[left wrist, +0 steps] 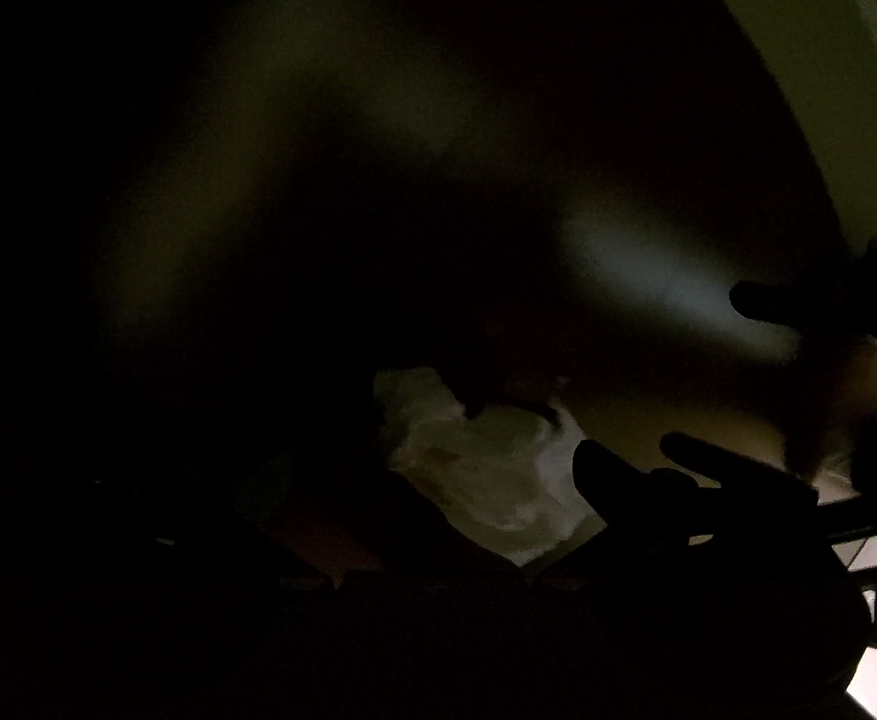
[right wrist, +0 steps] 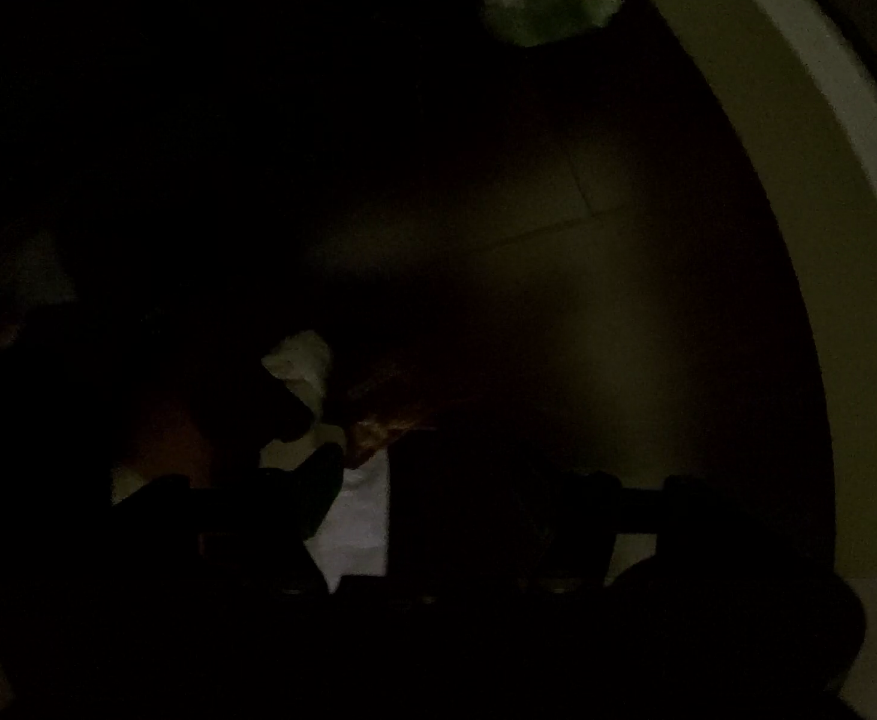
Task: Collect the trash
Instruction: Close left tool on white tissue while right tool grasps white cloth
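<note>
Both wrist views are showing a very dark scene; most detail is lost in shadow.

Left wrist view: a crumpled white paper or tissue point(left wrist: 486, 468) is lying low in the centre, just ahead of the left gripper point(left wrist: 432, 546), whose fingers are appearing only as black shapes along the lower edge. The paper is sitting between and beyond those shapes; whether the pads are pressing on it, or whether the jaws are standing open or closed, cannot be determined. At the right, dark finger-like silhouettes point(left wrist: 702, 468) are crossing the view; what they belong to cannot be told. A pale curved rim point(left wrist: 846, 96) is arcing down the upper right.

Right wrist view: a crumpled white piece point(right wrist: 300, 360) is showing left of centre, with a brownish crinkled item point(right wrist: 390, 414) just beside it and a flat white sheet point(right wrist: 360, 516) below. The right gripper point(right wrist: 468, 540) is appearing as dark blocks standing well apart, jaws spread wide, with nothing visibly clamped. A pale curved rim point(right wrist: 798, 180) is running down the right, with a greenish translucent scrap point(right wrist: 552, 6) near its top.
</note>
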Demonstrator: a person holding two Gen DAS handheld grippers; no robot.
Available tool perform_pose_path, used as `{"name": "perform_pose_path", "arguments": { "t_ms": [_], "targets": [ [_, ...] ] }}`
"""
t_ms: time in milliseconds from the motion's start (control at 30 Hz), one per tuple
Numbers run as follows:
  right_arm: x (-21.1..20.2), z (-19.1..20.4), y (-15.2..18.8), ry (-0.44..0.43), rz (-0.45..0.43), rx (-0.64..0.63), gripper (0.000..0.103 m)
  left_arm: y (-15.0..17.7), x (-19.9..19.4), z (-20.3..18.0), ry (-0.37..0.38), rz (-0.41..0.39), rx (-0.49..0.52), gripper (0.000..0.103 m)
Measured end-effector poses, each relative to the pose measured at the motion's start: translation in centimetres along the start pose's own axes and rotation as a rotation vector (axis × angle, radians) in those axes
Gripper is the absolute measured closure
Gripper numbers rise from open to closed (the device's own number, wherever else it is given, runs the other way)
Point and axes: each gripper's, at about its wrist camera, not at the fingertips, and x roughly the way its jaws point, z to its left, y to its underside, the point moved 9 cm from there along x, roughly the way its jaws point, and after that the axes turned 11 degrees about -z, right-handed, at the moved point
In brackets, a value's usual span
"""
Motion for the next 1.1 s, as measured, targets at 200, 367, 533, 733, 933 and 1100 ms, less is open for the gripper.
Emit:
{"name": "perform_pose_path", "arguments": {
  "t_ms": [200, 367, 533, 733, 933, 1100],
  "targets": [
    [2.5, 2.7, 0.8, -0.072, -0.017, -0.266, 0.043, 1.3, 2.4, 1.8, -0.021, 0.03, -0.066, 0.011],
    [4.3, 3.5, -0.1, -0.084, -0.035, -0.27, 0.043, 1.9, 3.3, 2.1, 0.0, 0.047, -0.126, 0.033],
    [5.9, 3.4, 0.4, -0.062, -0.019, -0.286, 0.045, 1.8, 3.4, 2.3, 0.035, 0.036, -0.167, 0.038],
    [6.5, 3.2, 0.8, -0.052, -0.002, -0.285, 0.074, 1.6, 3.2, 2.7, 0.052, 0.009, -0.173, 0.07],
    [6.1, 2.7, 0.0, -0.022, -0.019, -0.239, 0.08, 1.6, 1.9, 2.0, 0.044, -0.051, -0.149, 0.086],
    [4.6, 1.4, -0.8, 0.03, -0.028, -0.177, 0.082, 2.1, 1.2, 2.2, 0.05, -0.106, -0.16, 0.088]
  ]
}}
